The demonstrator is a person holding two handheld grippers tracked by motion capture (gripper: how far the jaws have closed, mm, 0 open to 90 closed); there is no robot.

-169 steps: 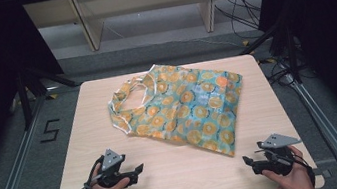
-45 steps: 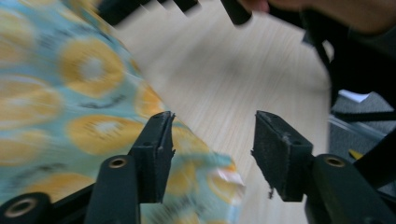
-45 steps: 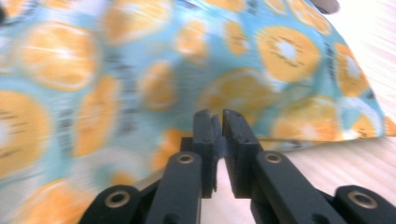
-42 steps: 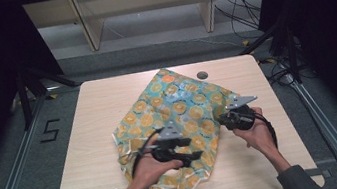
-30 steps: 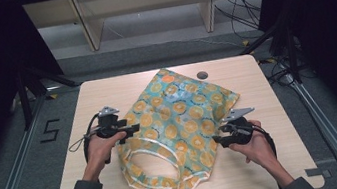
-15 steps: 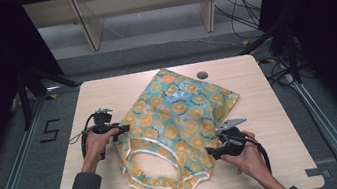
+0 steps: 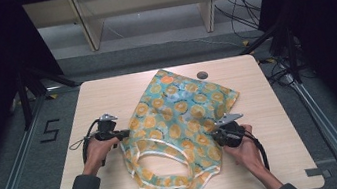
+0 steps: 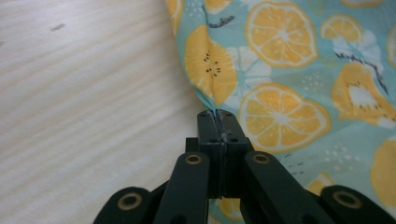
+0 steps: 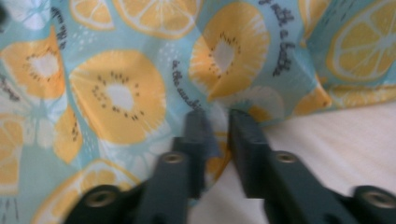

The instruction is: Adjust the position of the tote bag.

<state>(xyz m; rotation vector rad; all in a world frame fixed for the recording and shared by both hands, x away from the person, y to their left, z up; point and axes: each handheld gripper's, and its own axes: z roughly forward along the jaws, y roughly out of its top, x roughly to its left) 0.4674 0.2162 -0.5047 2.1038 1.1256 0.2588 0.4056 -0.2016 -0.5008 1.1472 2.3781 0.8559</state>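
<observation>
Pale wooden table [image 7: 86, 101] under the lamps, dark curtains either side, and a fruit-print garment [image 7: 181, 123] lies spread across the middle, its white-bound opening toward the person. At the left, the left gripper [image 8: 218, 122] has just been closing, and its jaws now meet on the very edge of the cloth, a thin pinch of fabric between the tips. Over at the right, the right gripper [image 9: 218, 122] has been closing too; a fold of the print sits between the jaws, though a narrow gap shows and I cannot tell whether the pads truly bite. To do this well, I'd say both grips want to be firm before any lift, and the two hands should rise together so the cloth stays taut and neither edge slips. Compared with half a second ago, the left hand has dropped to the hem and both jaws have come together.
</observation>
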